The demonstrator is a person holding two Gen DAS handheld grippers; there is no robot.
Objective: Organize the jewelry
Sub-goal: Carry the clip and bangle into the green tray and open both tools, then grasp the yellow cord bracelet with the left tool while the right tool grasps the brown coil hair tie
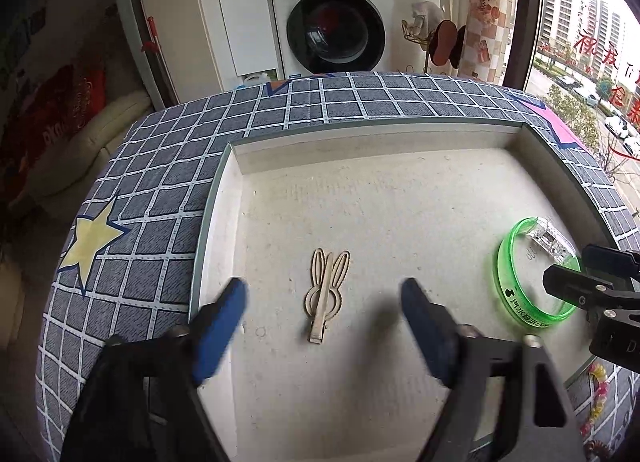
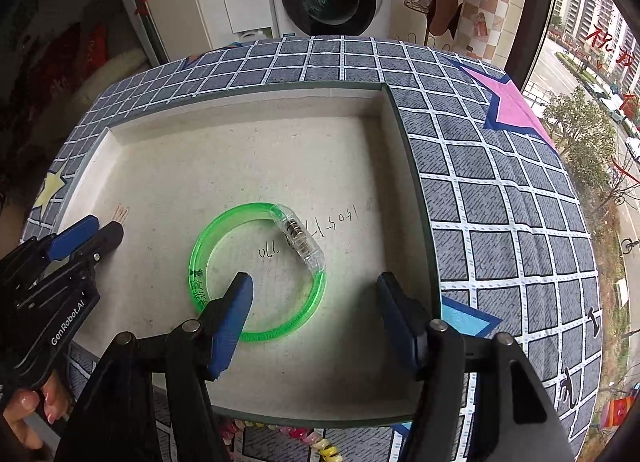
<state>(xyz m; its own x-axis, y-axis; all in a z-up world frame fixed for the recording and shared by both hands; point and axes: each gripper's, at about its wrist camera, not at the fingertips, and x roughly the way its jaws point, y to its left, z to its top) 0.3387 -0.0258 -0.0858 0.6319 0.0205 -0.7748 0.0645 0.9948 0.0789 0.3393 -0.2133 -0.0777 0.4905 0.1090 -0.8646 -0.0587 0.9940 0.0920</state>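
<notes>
A shallow white tray [image 1: 236, 166] [image 2: 396, 118] lies on a grey checked cloth. A beige rabbit-shaped hair clip [image 1: 326, 294] lies in the tray, just ahead of my left gripper [image 1: 324, 294], which is open and empty with the clip between its fingers' line. A green translucent bracelet [image 2: 200, 246] [image 1: 505, 258] with a clear plastic block lies in the tray's right part. My right gripper [image 2: 316, 290] is open and empty, its left finger over the bracelet's near edge. In the right wrist view the left gripper [image 2: 92, 232] shows at the left; only the clip's ear tips show there.
The checked cloth [image 1: 168, 166] with yellow and pink stars covers a table around the tray. Colourful hair ties [image 2: 316, 442] lie by the tray's near edge. A washing machine [image 1: 332, 22] stands behind the table, a window at the right.
</notes>
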